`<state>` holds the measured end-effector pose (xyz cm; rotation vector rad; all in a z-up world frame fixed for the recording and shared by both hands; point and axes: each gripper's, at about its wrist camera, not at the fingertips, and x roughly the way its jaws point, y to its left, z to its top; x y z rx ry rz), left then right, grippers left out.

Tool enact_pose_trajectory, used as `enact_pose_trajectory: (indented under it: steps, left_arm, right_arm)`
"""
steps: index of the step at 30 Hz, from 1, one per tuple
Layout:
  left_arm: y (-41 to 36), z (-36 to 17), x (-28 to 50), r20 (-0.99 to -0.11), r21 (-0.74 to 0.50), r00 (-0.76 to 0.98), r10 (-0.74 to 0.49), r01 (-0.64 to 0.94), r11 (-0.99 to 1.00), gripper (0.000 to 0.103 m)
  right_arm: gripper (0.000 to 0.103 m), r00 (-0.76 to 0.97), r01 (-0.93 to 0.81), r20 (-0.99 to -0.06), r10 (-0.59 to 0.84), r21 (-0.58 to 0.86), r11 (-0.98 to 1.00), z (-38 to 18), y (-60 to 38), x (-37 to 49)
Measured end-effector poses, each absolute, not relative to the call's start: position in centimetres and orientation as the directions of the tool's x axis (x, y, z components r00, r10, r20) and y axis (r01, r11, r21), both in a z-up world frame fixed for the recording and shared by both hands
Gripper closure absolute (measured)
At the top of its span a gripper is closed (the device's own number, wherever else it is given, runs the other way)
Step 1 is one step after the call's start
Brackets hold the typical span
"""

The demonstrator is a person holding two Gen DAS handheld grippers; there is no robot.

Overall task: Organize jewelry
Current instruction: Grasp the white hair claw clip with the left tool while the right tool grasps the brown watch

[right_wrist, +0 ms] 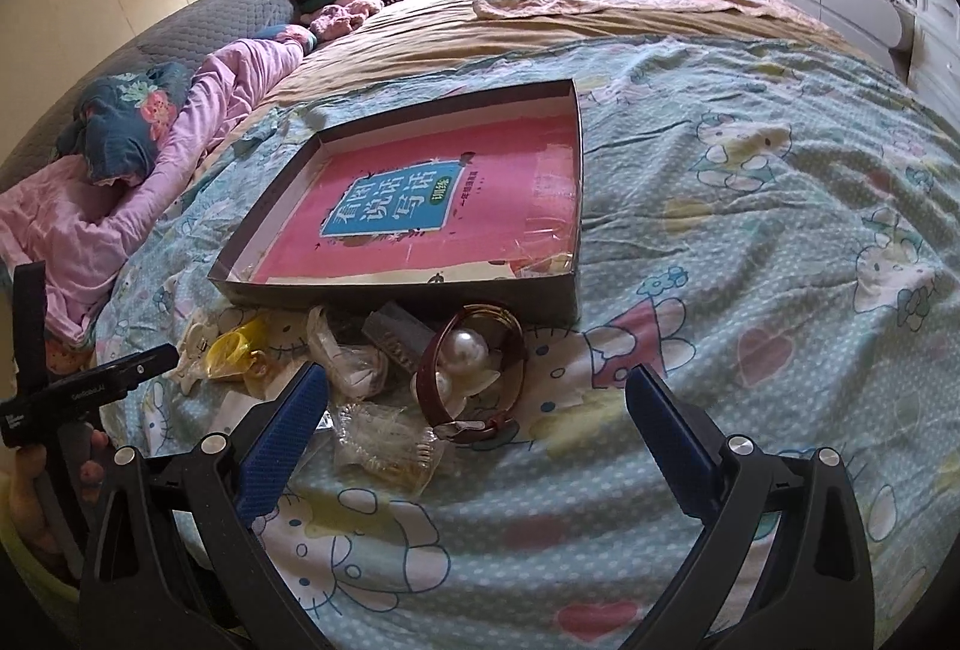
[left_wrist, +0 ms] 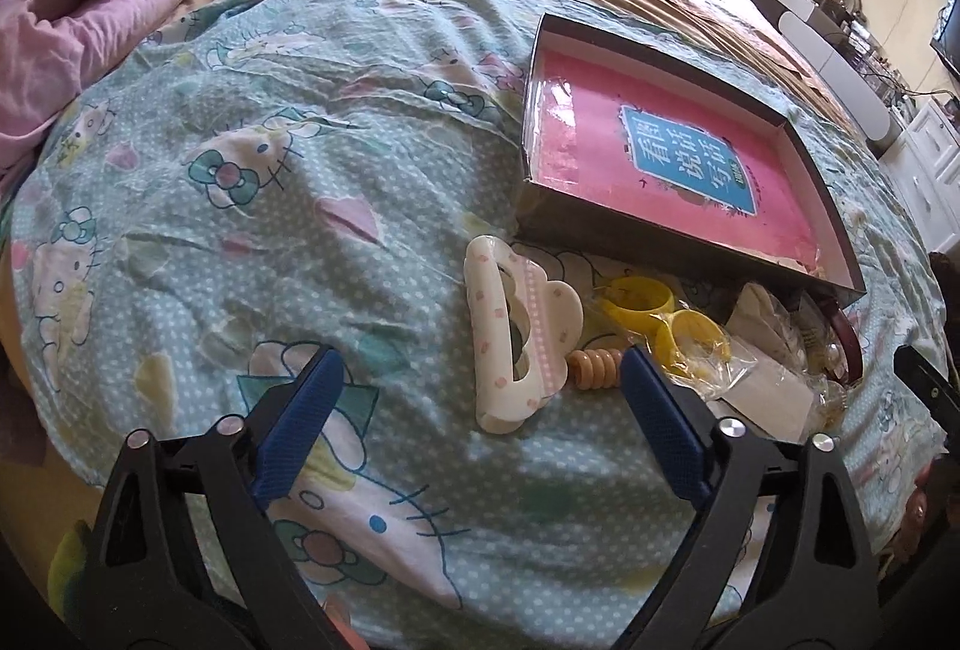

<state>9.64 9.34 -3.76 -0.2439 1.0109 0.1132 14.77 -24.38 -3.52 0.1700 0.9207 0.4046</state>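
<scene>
Currently both claws are spread and empty: left claw (left_wrist: 480, 380) straddles the white hair clip (left_wrist: 519, 335) on the bed (left_wrist: 240, 158), right claw (right_wrist: 477, 395) hangs over the pearl bangle (right_wrist: 474, 371), with the jewelry pile just in front of the empty box tray (right_wrist: 396, 299). Risk, as I read it: soft quilt gives under a pinch, so the clip could slip. Crinkly bags (right_wrist: 384, 434) may snag too.

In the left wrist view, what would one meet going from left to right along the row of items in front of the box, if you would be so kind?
White hair claw clip → wooden beaded ring → yellow rings → clear plastic bags → dark red bangle.
</scene>
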Motion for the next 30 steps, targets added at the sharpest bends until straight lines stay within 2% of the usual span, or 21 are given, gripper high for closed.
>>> enact_pose_trajectory:
  steps: [3, 5, 7, 13, 15, 19, 21, 25, 30]
  left_arm:
    - [9.5, -4.4, 10.1, -0.858, -0.161, 0.513, -0.031, -0.211, 0.964, 0.034]
    - [9.4, -4.6, 10.3, -0.858, -0.161, 0.512, -0.036, -0.201, 0.966, 0.04]
    - [9.2, -4.8, 10.6, -0.861, -0.162, 0.507, -0.042, -0.195, 0.967, 0.04]
    - [9.0, -5.4, 11.6, -0.863, -0.172, 0.502, -0.056, -0.188, 0.967, 0.044]
    - [9.0, -5.5, 11.8, -0.864, -0.175, 0.501, -0.059, -0.188, 0.967, 0.051]
    - [8.8, -5.6, 12.4, -0.861, -0.185, 0.504, -0.068, -0.186, 0.965, 0.061]
    - [8.8, -5.7, 12.6, -0.86, -0.19, 0.505, -0.074, -0.182, 0.965, 0.069]
    - [8.5, -5.5, 12.6, -0.854, -0.181, 0.515, -0.069, -0.171, 0.968, 0.071]
    - [8.3, -4.0, 11.9, -0.828, -0.181, 0.556, -0.068, -0.151, 0.972, 0.071]
  right_arm:
    - [0.012, 0.492, -0.256, -0.749, 0.444, 0.363, 0.896, -4.7, -24.2, 15.5]
    - [0.024, 0.457, -0.243, -0.757, 0.467, 0.398, 0.884, -5.5, -24.1, 16.1]
    - [0.029, 0.429, -0.22, -0.759, 0.489, 0.438, 0.872, -6.3, -24.1, 16.6]
    - [0.035, 0.378, -0.154, -0.738, 0.558, 0.545, 0.824, -8.0, -24.9, 18.1]
    - [0.037, 0.38, -0.147, -0.727, 0.572, 0.563, 0.814, -8.2, -25.2, 18.6]
    - [0.047, 0.374, -0.141, -0.702, 0.606, 0.603, 0.785, -8.5, -25.7, 19.6]
    - [0.05, 0.369, -0.142, -0.691, 0.622, 0.619, 0.772, -8.5, -25.8, 19.7]
    - [0.056, 0.383, -0.145, -0.675, 0.631, 0.631, 0.763, -8.3, -26.5, 19.4]
    - [0.057, 0.436, -0.168, -0.657, 0.615, 0.612, 0.773, -7.2, -28.0, 18.3]
